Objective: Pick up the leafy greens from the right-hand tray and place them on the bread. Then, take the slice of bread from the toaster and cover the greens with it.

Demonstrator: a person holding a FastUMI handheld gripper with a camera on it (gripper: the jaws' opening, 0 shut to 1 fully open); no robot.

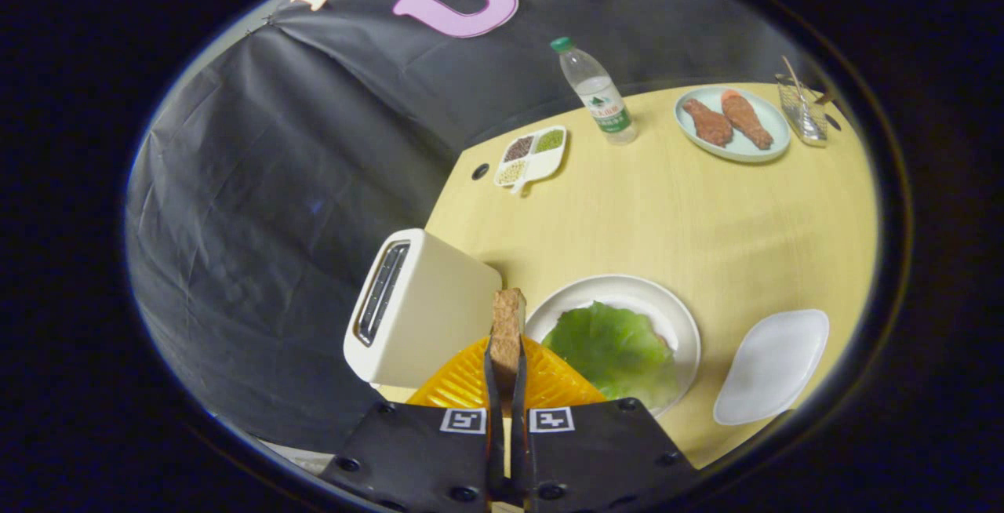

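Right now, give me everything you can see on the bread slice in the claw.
The bread slice stands on edge, upright, seen edge-on: a thin slab with a brown, toasted-looking crust and rough crumb texture. The claw is shut on its lower part, both fingers pressed against its flat faces, and its top sticks out beyond the fingertips. It is out of the toaster, held between that and the white plate, where the leafy greens lie. Nothing else appears to touch it.

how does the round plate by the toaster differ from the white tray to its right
The round plate is circular and holds a green leaf; the white tray is a rounded oblong and bare. The plate lies nearer the claw, which is shut on a bread slice. Both are white and rest on the table.
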